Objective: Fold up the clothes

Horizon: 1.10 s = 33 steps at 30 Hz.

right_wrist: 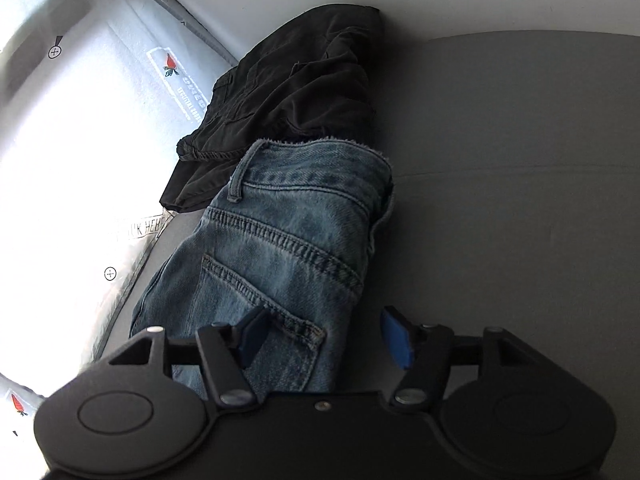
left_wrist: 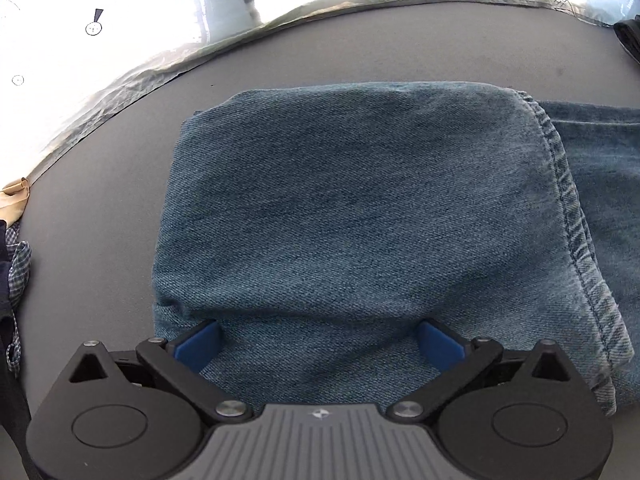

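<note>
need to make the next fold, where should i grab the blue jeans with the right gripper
Take the frayed waistband end of the blue denim jeans, coming in from the open grey-table side on the right. That edge lies free and flat there, while the black folded trousers crowd its far left.

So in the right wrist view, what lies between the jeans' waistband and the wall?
A crumpled black garment lies there, its near edge meeting the jeans at their waistband.
</note>
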Each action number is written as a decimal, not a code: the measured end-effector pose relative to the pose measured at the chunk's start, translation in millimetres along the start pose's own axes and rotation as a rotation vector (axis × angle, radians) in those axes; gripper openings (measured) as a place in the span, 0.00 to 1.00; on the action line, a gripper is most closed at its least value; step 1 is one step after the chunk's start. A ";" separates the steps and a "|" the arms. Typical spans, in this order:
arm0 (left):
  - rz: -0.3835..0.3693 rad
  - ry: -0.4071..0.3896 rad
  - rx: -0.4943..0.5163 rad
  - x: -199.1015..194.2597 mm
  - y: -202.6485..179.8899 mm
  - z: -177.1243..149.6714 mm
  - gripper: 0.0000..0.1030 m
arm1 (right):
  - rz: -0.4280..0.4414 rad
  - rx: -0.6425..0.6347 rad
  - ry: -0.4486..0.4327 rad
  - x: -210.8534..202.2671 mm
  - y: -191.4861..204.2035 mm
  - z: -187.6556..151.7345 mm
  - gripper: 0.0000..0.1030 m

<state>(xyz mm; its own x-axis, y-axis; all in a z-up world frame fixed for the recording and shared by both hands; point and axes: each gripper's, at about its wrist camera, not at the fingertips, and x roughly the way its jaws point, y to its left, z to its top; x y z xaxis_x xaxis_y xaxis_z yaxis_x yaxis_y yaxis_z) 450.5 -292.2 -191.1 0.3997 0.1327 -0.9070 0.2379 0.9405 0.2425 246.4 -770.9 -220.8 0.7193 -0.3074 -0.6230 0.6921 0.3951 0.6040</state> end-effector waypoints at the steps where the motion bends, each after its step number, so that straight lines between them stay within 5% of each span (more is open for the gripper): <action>1: -0.001 0.005 -0.010 1.8 0.1 1.4 1.00 | 0.016 0.030 0.003 2.3 -1.5 1.7 0.64; 5: -0.014 0.020 -0.051 6.4 3.4 3.6 1.00 | 0.096 0.194 0.015 10.1 -10.2 4.4 0.56; 9: -0.057 0.025 -0.081 9.0 11.8 1.9 1.00 | 0.238 0.470 0.027 15.6 -29.7 -4.4 0.31; 14: -0.141 0.015 -0.138 14.9 24.5 -3.7 1.00 | 0.422 0.792 0.025 11.7 -44.9 -29.9 0.21; 23: -0.172 -0.013 -0.142 16.1 23.8 -7.1 1.00 | 0.654 0.836 0.093 -4.5 16.5 -57.5 0.19; 33: -0.213 -0.007 -0.128 -3.5 45.1 -4.0 1.00 | 0.800 0.850 0.326 -3.6 95.8 -125.2 0.19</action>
<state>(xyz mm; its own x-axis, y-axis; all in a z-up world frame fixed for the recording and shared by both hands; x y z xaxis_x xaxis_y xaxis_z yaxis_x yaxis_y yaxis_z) 456.3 -249.0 -178.4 0.3586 -0.0742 -0.9305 0.2031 0.9791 0.0003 302.5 -623.6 -222.9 0.9976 0.0442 0.0538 -0.0345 -0.3582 0.9330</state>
